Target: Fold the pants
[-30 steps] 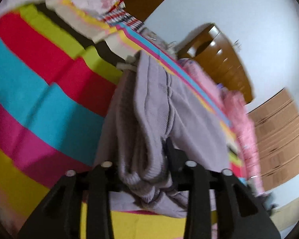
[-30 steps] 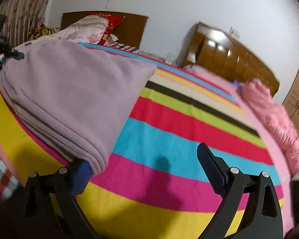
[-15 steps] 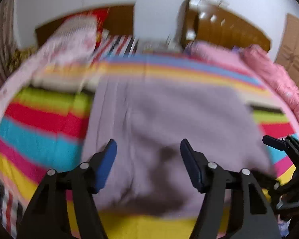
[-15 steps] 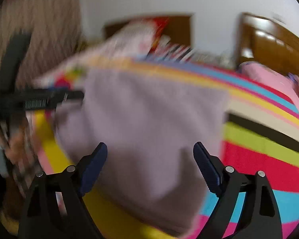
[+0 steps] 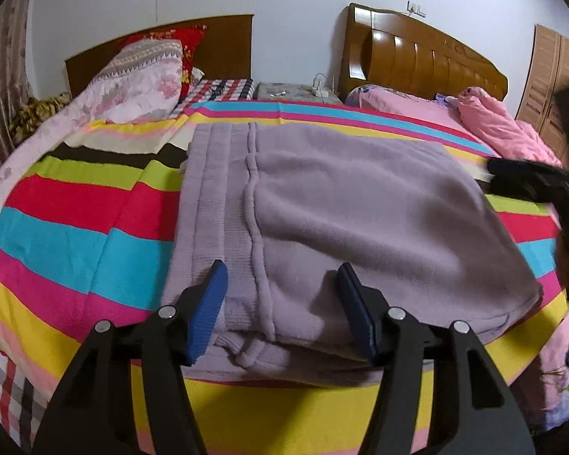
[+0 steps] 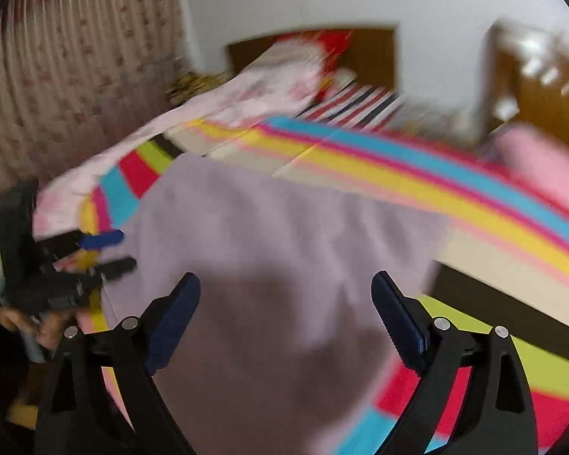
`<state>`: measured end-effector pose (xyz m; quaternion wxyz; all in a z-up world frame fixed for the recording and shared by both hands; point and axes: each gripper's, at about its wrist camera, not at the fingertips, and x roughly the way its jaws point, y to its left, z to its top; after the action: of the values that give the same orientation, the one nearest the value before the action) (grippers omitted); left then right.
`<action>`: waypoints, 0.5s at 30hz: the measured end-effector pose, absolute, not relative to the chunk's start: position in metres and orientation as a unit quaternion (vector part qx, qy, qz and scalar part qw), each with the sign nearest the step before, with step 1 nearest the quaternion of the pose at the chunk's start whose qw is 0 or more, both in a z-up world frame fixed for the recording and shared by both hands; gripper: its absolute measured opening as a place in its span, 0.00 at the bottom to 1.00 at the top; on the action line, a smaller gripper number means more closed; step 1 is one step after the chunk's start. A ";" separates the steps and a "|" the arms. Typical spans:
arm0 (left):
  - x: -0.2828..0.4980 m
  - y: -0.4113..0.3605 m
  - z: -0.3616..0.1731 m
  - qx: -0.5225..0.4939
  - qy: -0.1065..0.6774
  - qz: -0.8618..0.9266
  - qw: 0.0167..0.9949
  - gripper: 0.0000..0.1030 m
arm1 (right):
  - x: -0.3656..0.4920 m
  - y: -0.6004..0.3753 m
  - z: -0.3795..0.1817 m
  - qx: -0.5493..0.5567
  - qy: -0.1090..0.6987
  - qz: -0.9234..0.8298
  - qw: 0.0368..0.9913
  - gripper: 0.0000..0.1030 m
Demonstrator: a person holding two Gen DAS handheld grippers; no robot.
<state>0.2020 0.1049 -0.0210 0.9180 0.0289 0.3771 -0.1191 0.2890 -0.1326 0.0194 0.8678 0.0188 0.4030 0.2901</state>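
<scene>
The lilac pants (image 5: pixel 360 208) lie folded into a thick rectangle on the striped blanket (image 5: pixel 76 235), with the ribbed waistband on the left side. My left gripper (image 5: pixel 282 303) is open over their near edge, and its blue pads stand apart from the cloth. My right gripper (image 6: pixel 286 318) is open wide above the right part of the pants (image 6: pixel 284 258), with nothing pressed between its pads. The right wrist view is blurred. It shows my left gripper (image 6: pixel 112 252), held by a hand, at the pants' left edge. In the left wrist view, my right gripper (image 5: pixel 512 178) comes in from the right.
A floral quilt and pillow (image 5: pixel 144 76) are piled at the head of the bed on the left. A pink quilt (image 5: pixel 493 121) lies on the second bed under a wooden headboard (image 5: pixel 417 60). A nightstand (image 5: pixel 296 93) stands between the beds. A curtain (image 6: pixel 76 76) hangs on the left.
My left gripper let go of the bunched pants and rolled level; the pants now lie flat and folded. My right gripper swung left from the pants' corner to over them.
</scene>
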 end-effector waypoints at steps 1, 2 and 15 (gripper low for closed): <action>0.200 0.104 -0.022 0.034 0.373 -0.117 0.920 0.58 | 0.309 -0.132 0.012 0.028 0.414 0.305 0.857 0.87; 0.200 0.104 -0.023 0.033 0.371 -0.117 0.921 0.58 | 0.326 -0.132 0.004 0.024 0.423 0.309 0.851 0.86; 0.203 0.111 -0.023 0.020 0.367 -0.139 0.920 0.58 | 0.352 -0.106 -0.006 -0.056 0.452 0.286 0.843 0.90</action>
<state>0.2026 0.1106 -0.0228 0.9196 0.0204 0.3670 -0.1389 0.3520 -0.1062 -0.0065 0.8429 -0.0556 0.4521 0.2864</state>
